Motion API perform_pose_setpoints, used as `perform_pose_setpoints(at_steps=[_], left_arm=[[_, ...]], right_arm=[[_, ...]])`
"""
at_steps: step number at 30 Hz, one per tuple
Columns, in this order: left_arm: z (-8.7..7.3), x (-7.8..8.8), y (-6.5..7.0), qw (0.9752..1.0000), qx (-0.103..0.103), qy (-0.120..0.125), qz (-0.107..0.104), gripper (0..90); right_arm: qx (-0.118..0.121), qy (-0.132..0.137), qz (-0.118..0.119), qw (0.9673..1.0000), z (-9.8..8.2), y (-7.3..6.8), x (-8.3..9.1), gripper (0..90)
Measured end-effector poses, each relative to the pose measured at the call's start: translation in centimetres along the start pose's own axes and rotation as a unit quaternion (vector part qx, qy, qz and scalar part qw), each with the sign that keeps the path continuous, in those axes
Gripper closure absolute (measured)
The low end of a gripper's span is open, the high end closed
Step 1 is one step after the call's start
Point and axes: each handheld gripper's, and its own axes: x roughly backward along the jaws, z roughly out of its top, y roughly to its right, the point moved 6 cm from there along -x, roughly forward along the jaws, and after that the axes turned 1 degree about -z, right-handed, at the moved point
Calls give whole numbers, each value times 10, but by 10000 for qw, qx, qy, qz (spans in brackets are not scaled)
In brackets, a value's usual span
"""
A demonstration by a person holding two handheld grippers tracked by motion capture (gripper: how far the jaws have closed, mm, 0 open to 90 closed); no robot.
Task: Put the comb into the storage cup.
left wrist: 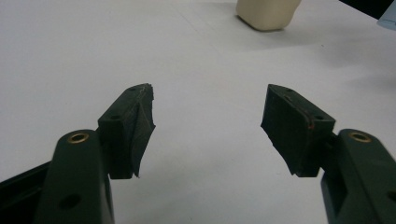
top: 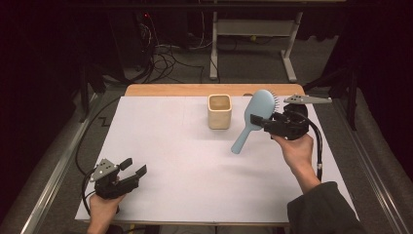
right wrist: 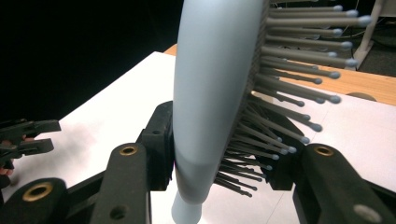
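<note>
Left gripper [top: 133, 168]: rests low at the near left corner of the white table [top: 170, 161], held in the person's left hand [top: 104, 204]; it points toward the middle of the sheet.
Left jaws: spread wide apart with nothing between them; in the left gripper view the two black pads [left wrist: 137, 126] frame bare white tabletop.
Cup [top: 219, 111]: a cream, square-sided cup standing upright at the far middle of the table, open top up, well apart from the left gripper; its base shows at the top of the left gripper view [left wrist: 267, 14].
Hairbrush [top: 255, 117]: a light blue paddle brush lifted off the table, just right of the cup and not touching it; its head is up and toward the far edge, its handle slants down and to the left.
Right gripper [top: 258, 121]: held up over the right side of the table in the person's right hand [top: 294, 148], pointing left.
Right jaws: closed on the hairbrush near where head meets handle; in the right gripper view one jaw presses the smooth blue back [right wrist: 210, 93] and the other sits among the grey bristles [right wrist: 280, 116].
</note>
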Motion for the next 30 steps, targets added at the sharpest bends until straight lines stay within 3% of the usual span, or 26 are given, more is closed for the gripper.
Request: perform_pose_setpoints(at_steps=[30], left_arm=[[0,1,-1,10000,20,6,0,344]], right_arm=[[83,20,-301,9995,27,7,-19,543]])
